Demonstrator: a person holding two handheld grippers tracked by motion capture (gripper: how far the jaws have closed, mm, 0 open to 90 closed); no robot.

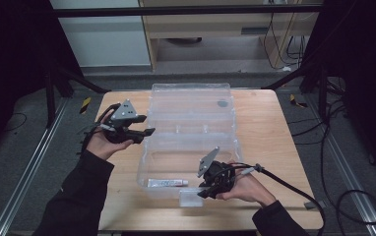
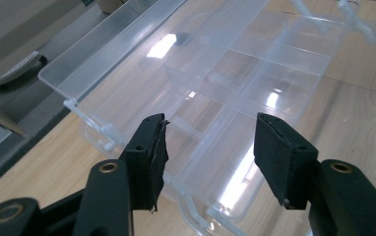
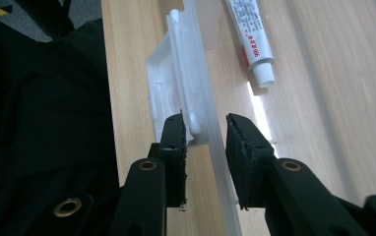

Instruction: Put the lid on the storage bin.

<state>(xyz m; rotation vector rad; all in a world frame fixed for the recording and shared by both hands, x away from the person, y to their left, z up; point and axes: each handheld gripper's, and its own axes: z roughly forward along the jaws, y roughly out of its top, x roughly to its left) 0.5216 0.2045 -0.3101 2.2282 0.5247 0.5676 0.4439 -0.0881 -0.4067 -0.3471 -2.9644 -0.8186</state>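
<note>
A clear plastic organiser box (image 1: pixel 188 147) lies open on the wooden table (image 1: pixel 269 132), its lid (image 1: pixel 191 93) folded back on the far side. A white glue tube (image 1: pixel 167 183) rests in the box's front compartment and appears again as the tube (image 3: pixel 255 44) in the right gripper view. My left gripper (image 1: pixel 148 125) hovers open at the box's left edge, its jaws (image 2: pixel 210 128) wide over the dividers (image 2: pixel 255 64). My right gripper (image 1: pixel 203 189) is at the front wall, open, its jaws (image 3: pixel 205 123) straddling the thin wall (image 3: pixel 215 142) beside the white latch (image 3: pixel 176 83).
A small dark round spot (image 1: pixel 222 103) sits in the lid's far right part. A black cable (image 1: pixel 284 184) trails from the right gripper across the table's right front. A dark sleeve (image 3: pixel 43 123) lies close to the table's near edge. Metal frame legs stand beyond the table.
</note>
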